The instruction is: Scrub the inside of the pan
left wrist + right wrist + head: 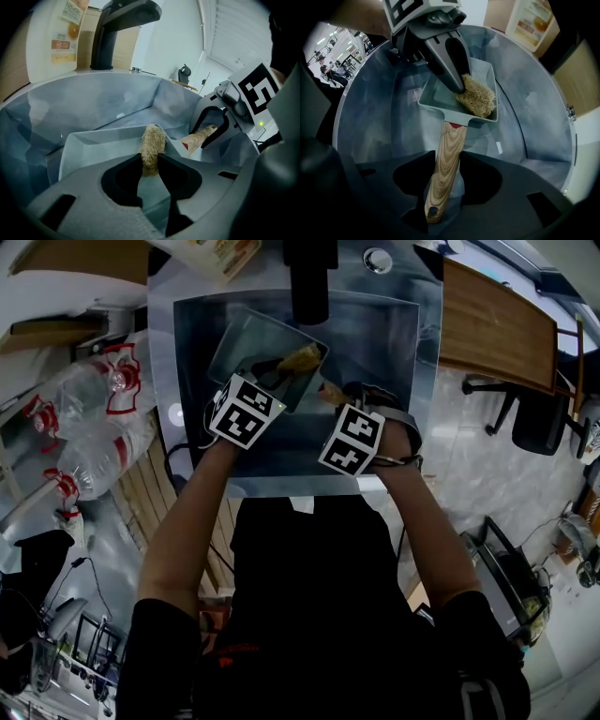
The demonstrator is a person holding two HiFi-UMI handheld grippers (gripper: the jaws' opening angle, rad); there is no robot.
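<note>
I'm seeing an office-style lab: stainless steel sink (398,362), black faucet (309,277), brown wooden desk (497,329), black swivel office chair (539,423).

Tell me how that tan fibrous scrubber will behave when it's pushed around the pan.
The tan fibrous scrubber probably squashes and bends: it pinches narrow between the left gripper's jaws. Its coarse, open fibres look light and should drag rather than slide on the grey square pan.
</note>
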